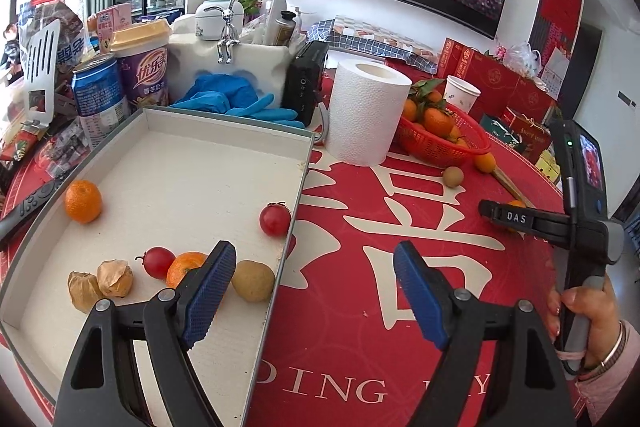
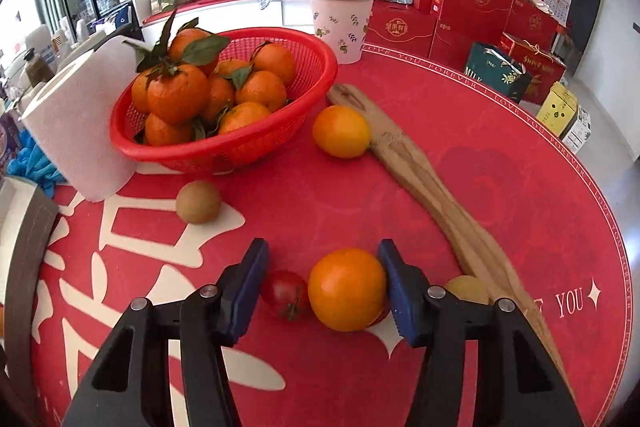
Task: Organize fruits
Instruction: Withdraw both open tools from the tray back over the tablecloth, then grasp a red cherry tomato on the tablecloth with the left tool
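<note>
My right gripper points down at the red tablecloth. Between its blue pads lie a small orange and a cherry tomato, side by side. The right pad touches the orange, the left pad sits at the tomato's edge, and both fruits rest on the cloth. My left gripper is open and empty over the right rim of the white tray. In the tray lie a mandarin, two cherry tomatoes, a second mandarin, a brown fruit and two husked physalis.
A red basket of leafy mandarins stands behind, with a loose orange and a brownish fruit near it. A yellow fruit shows behind the right finger. A wooden spatula, paper roll and paper cup are close.
</note>
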The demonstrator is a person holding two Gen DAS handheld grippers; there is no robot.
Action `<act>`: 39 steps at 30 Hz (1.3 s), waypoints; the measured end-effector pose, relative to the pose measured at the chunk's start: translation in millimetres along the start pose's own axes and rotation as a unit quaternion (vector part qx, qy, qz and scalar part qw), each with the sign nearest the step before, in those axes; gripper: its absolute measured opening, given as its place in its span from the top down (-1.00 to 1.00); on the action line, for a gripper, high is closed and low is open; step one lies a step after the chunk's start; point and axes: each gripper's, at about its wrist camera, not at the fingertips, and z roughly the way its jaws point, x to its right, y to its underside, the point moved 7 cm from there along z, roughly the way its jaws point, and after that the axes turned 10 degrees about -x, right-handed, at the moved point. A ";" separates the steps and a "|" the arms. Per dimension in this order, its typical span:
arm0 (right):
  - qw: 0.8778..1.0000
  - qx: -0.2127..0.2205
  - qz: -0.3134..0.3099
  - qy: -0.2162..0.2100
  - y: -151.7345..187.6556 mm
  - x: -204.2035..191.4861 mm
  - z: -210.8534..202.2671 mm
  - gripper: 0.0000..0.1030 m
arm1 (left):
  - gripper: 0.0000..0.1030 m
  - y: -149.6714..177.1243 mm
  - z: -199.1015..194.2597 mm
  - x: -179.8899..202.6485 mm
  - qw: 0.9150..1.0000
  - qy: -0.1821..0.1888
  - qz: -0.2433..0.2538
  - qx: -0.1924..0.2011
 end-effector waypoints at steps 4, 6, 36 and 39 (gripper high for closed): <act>0.998 -0.014 -0.040 -0.043 40.4 -25.5 -21.5 -0.12 | -0.63 4.5 3.0 6.0 1.000 0.004 0.009 -0.008; 0.996 -0.016 -0.058 -0.060 59.4 -34.8 -31.0 -0.14 | -0.63 7.4 6.2 11.1 1.000 0.005 0.016 -0.014; 0.989 0.043 0.107 -0.094 105.3 69.5 -60.2 -0.98 | -0.54 92.2 7.8 108.8 0.970 0.043 0.223 -0.085; 0.991 0.040 0.101 -0.081 104.3 66.7 -58.1 -0.98 | -0.48 89.1 10.7 107.5 0.973 0.044 0.207 -0.090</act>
